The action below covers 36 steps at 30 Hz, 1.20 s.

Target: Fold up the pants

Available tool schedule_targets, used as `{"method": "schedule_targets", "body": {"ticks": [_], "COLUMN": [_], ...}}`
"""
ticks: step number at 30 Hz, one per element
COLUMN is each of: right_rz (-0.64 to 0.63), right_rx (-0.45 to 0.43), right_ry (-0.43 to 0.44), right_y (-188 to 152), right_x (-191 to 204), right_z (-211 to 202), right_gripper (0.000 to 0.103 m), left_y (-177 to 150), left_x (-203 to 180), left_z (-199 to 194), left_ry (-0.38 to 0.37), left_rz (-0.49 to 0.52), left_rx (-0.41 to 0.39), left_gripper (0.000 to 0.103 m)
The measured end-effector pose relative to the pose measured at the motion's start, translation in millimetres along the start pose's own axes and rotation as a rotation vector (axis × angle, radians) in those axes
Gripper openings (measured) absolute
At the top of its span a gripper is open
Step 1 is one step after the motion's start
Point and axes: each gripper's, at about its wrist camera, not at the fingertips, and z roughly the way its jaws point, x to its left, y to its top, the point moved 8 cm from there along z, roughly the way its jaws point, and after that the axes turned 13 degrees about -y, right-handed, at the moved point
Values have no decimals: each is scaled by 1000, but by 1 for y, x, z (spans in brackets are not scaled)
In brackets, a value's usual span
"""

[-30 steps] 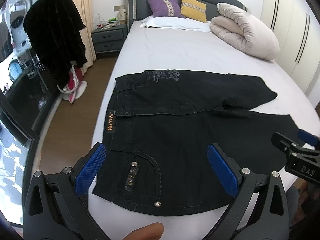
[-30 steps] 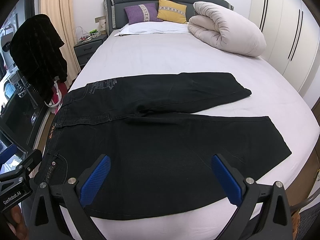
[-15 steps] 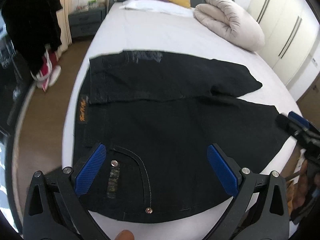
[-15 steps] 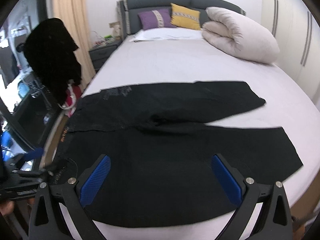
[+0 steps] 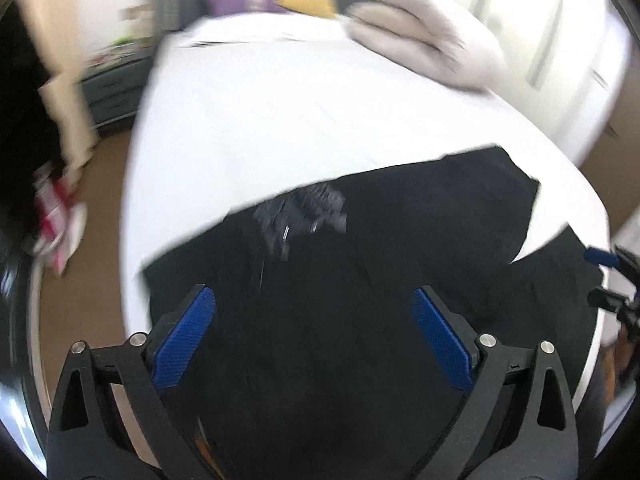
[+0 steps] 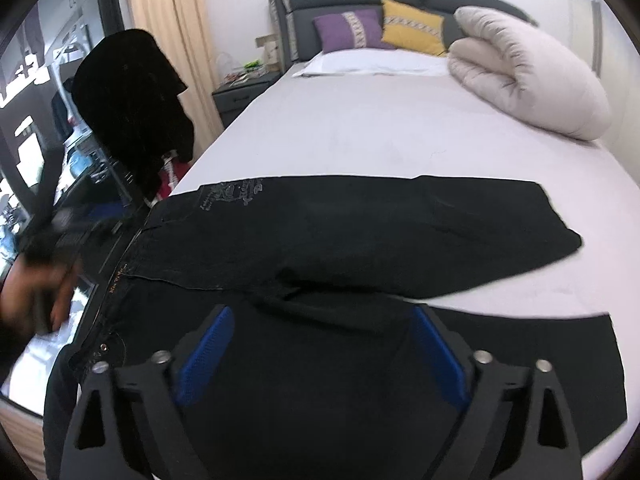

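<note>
Black pants (image 6: 360, 232) lie spread flat on the white bed (image 6: 380, 132), waistband to the left, both legs running right. They also show in the blurred left wrist view (image 5: 360, 280). My left gripper (image 5: 314, 336) is open and empty, low over the waist part of the pants. My right gripper (image 6: 320, 352) is open and empty, low over the near leg by the crotch. The left gripper appears as a blur at the left edge of the right wrist view (image 6: 52, 232). The right gripper shows at the right edge of the left wrist view (image 5: 612, 280).
A rolled beige duvet (image 6: 532, 76) lies at the bed's far right. Purple (image 6: 352, 34) and yellow (image 6: 414, 32) cushions lean on the grey headboard. A nightstand (image 6: 240, 92) and a dark garment on a rack (image 6: 132, 100) stand left of the bed. White wardrobes (image 5: 560, 40) stand at right.
Both grippers have dropped closer to the pants. The left one has swung forward fast over the waist, blurring its view. The right one has shifted left toward the crotch.
</note>
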Motion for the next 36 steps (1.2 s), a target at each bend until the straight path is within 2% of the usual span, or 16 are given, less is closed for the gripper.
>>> {"method": "schedule_targets", "body": {"ticks": [2, 5, 8, 11, 13, 14, 15, 17, 19, 21, 23, 27, 30, 34, 36], "right_rz": [-40, -104, -171, -204, -225, -237, -250, -265, -278, -301, -314, -319, -336, -438, -501], "right_rx": [9, 12, 27, 45, 54, 57, 55, 51, 51, 49, 46, 43, 44, 39, 29], "right_ry": [44, 96, 141, 170, 189, 200, 212, 220, 222, 234, 238, 246, 249, 223, 208], "right_y": [7, 10, 12, 14, 18, 19, 22, 25, 31, 38, 44, 61, 77, 106, 121], "right_x": [-6, -10, -8, -8, -5, -3, 1, 6, 11, 19, 24, 32, 39, 58, 70], "right_z": [9, 18, 30, 41, 48, 49, 51, 54, 59, 62, 66, 76, 89, 115, 128], "right_gripper": [81, 79, 72, 70, 67, 65, 64, 64, 63, 60, 60, 58, 55, 46, 46], "left_y": [26, 44, 56, 64, 61, 58, 55, 48, 48, 50, 52, 52, 52, 44, 41], "left_x": [27, 53, 78, 102, 113, 118, 122, 124, 128, 135, 140, 140, 139, 124, 118], "left_z": [32, 70, 95, 111, 119, 124, 129, 133, 136, 138, 138, 137, 122, 94, 81], "left_ry": [-75, -108, -146, -167, -191, -194, -194, -189, -183, -154, -154, -142, -124, -88, -64], "left_rz": [28, 86, 82, 61, 45, 45, 51, 69, 49, 27, 8, 7, 26, 75, 112], "left_rx": [90, 218, 292, 323, 358, 378, 400, 421, 418, 419, 419, 393, 325, 218, 175], "left_gripper": [92, 86, 82, 76, 64, 52, 45, 45, 41, 30, 26, 9, 7, 7, 7]}}
